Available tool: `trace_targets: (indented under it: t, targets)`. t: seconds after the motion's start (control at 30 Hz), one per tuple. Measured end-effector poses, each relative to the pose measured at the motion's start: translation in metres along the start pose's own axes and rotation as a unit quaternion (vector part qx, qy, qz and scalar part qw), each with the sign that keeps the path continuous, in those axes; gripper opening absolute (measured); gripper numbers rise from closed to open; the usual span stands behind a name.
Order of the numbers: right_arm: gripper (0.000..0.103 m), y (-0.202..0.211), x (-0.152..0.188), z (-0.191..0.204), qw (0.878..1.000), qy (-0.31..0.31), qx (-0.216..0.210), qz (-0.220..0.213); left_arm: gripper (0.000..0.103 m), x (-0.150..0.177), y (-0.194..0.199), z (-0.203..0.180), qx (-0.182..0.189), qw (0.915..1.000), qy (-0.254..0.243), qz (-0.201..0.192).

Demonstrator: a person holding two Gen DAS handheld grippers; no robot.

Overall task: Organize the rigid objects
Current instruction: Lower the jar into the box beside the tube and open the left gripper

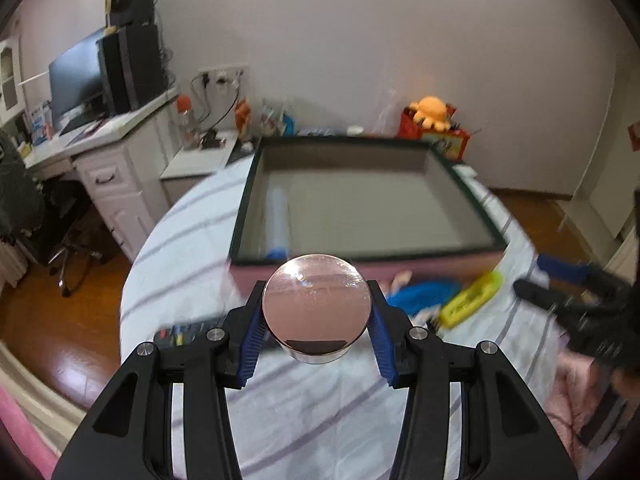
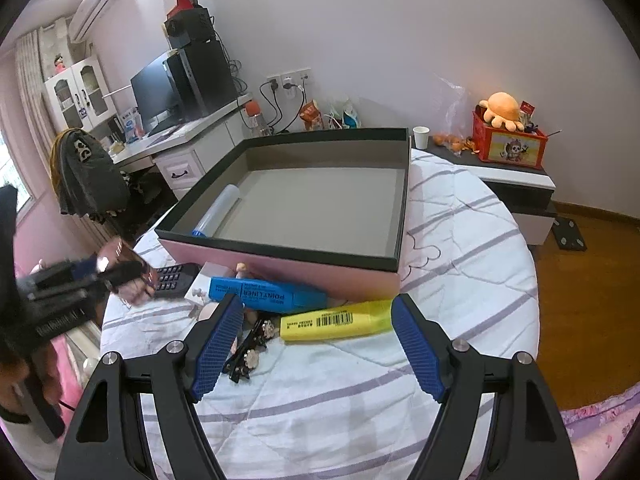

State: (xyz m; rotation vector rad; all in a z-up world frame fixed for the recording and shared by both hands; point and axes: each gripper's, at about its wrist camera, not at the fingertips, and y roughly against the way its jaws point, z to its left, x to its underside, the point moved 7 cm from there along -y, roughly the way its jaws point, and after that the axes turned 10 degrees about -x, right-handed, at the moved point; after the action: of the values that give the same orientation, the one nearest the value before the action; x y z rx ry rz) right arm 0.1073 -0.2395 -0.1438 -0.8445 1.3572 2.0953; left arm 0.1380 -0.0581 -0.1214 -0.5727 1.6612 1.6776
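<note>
My left gripper [image 1: 316, 312] is shut on a round mirrored case [image 1: 316, 304], held lifted above the striped bedsheet in front of the pink box [image 1: 400, 256]. From the right wrist view, that left gripper [image 2: 120, 276] shows blurred at the left with the case [image 2: 120, 254] in it. My right gripper [image 2: 316, 304] stands open just above the sheet, with a yellow highlighter [image 2: 336, 320] and a blue highlighter [image 2: 268, 294] lying beyond its fingertips. The box [image 2: 280, 276] has a dark rim and grey inside and holds a clear tube with a blue cap [image 2: 218, 210].
A black calculator [image 2: 174, 278], hair clips [image 2: 248, 344] and a small white card [image 2: 202, 290] lie on the bed by the box. A white desk with a monitor [image 2: 154, 94] stands left. A low shelf carries a red box with an orange plush [image 2: 502, 110].
</note>
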Motion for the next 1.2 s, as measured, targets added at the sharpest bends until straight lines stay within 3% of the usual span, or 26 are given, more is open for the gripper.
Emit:
trace_targets:
  t: [0.23,0.37,0.7,1.2]
  targets:
    - [0.078,-0.009,-0.004,-0.009,1.0,-0.002,0.003,0.0,0.047,-0.047,-0.03,-0.023,0.03,0.9995,-0.005,-0.012]
    - [0.078,-0.015,-0.009,-0.017,1.0,-0.001,0.008,0.001,0.048,-0.061,-0.064,-0.032,0.034,0.9994,-0.006,0.006]
    - [0.078,-0.036,-0.015,-0.037,1.0,-0.003,0.002,0.011,0.047,-0.051,-0.134,-0.025,-0.001,0.9974,0.002,0.072]
    - [0.078,-0.049,-0.014,-0.033,1.0,-0.001,-0.008,0.019,0.05,-0.033,-0.138,0.005,-0.045,0.9951,0.016,0.087]
